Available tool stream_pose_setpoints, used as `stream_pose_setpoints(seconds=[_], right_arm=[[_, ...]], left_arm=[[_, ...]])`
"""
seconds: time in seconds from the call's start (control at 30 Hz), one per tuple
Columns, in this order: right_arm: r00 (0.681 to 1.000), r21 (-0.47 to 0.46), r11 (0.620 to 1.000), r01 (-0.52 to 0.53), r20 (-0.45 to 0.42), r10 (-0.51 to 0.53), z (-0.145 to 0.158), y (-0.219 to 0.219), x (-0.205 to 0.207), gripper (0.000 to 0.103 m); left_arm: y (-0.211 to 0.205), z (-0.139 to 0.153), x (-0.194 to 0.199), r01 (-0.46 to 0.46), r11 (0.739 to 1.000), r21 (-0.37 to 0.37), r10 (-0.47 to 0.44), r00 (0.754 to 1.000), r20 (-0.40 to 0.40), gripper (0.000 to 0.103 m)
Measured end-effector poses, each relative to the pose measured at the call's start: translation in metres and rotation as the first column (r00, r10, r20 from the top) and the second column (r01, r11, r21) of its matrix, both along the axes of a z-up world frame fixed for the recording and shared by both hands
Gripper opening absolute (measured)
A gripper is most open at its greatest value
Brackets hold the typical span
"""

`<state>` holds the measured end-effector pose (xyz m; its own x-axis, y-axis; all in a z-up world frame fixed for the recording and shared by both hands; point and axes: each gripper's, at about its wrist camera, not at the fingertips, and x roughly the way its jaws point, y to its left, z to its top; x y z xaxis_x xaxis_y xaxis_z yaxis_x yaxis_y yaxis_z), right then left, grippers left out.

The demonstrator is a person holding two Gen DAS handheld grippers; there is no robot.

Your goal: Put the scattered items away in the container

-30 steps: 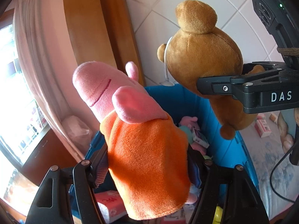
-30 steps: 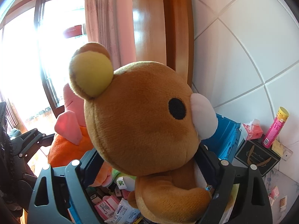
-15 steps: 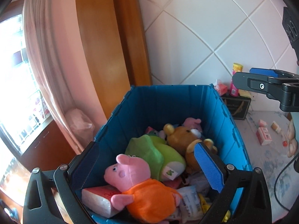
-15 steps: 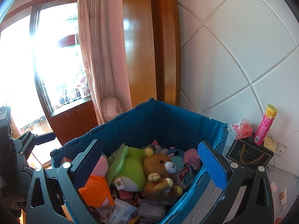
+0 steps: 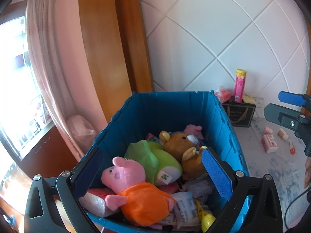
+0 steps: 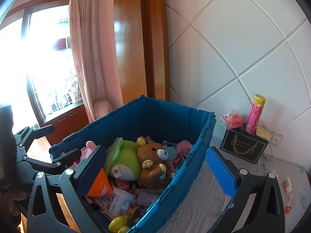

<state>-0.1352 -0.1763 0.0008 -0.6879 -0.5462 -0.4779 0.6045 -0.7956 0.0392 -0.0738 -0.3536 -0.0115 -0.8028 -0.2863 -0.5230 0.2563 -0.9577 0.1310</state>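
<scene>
- We see the blue container standing against the white tiled wall, its near rim cut off by the lower frame edge in the left wrist view.
- Inside it lie the pink pig plush in its orange dress, on its back at the near side, the green plush touching it, and the brown bear plush just beyond; a smaller pink plush shows only partly behind the bear.
- Below the toys we make out packets and a yellow toy, but they overlap so much that we cannot tell each one apart.
- The left gripper hovers over the container's near side with its jaws spread wide and nothing between them; its left pad hides part of a red-and-white packet.
- The right gripper also has its jaws released and empty; its left finger covers most of the pig, and its blue right pad sits outside the container wall, over the table.
- On the table, right of the container, a red carton and a few small items lie scattered; they are too small to name.
- Behind them a black box carries a pink tube with a yellow cap, a tissue pack and a pale card.
- To the left, a pink curtain and wooden frame border a window that is blown out by glare.
</scene>
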Motion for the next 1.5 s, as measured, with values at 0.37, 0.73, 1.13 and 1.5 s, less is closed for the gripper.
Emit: stream_pose_setpoints(seconds=[0.37,0.73,1.13,1.5], right_arm=[[0.971,0.058,0.969,0.239,-0.005,-0.239,0.003,0.109,0.039,0.103],[0.909,0.074,0.909,0.41,0.05,-0.414,0.009,0.269,0.104,0.103],[0.883,0.06,0.887,0.458,0.084,-0.462,0.016,0.375,0.178,0.103],[0.884,0.047,0.889,0.456,0.094,-0.458,0.019,0.397,0.212,0.103]], left_arm=[[0.116,0.009,0.016,0.109,0.994,-0.007,-0.109,0.994,-0.014,0.102],[0.26,0.011,0.049,0.242,0.969,0.057,-0.243,0.97,0.007,0.102],[0.348,0.014,0.114,0.236,0.969,0.074,-0.24,0.969,0.054,0.102],[0.361,0.026,0.147,0.217,0.973,0.077,-0.222,0.973,0.067,0.102]])
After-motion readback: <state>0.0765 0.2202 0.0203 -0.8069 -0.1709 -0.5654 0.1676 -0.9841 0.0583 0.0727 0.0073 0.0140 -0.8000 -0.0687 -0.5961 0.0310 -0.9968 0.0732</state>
